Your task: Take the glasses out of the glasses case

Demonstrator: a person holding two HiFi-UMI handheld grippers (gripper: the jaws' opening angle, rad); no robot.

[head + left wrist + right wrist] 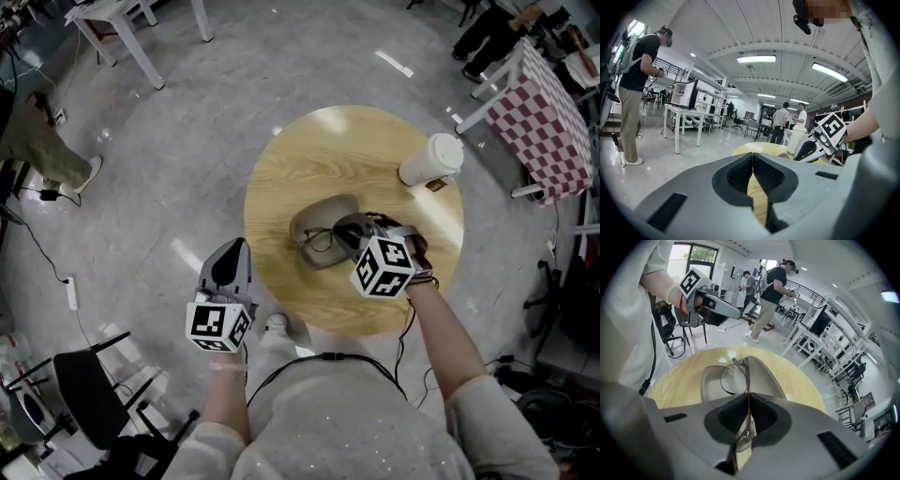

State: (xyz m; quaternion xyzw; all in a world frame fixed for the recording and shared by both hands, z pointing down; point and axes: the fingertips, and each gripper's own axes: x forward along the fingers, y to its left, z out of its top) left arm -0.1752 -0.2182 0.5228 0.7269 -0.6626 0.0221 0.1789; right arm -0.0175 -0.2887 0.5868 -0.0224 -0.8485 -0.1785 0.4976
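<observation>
An open grey glasses case (314, 217) lies near the middle of the round wooden table (309, 155). Thin dark-rimmed glasses (323, 241) stand on edge over its tray. My right gripper (349, 232) comes in from the right and is shut on the glasses. In the right gripper view the glasses (747, 376) run between the closed jaws of the right gripper (749, 416), above the case (768, 378). My left gripper (234, 251) hangs off the table's left edge over the floor. In its own view the left gripper (752, 176) is shut with nothing in it.
A white lidded paper cup (429, 161) stands at the table's far right. A checkered-cloth table (548, 122) is at the right and a white table (122, 19) at the far left. A person (37, 150) stands at the left. A black chair (84, 394) is near left.
</observation>
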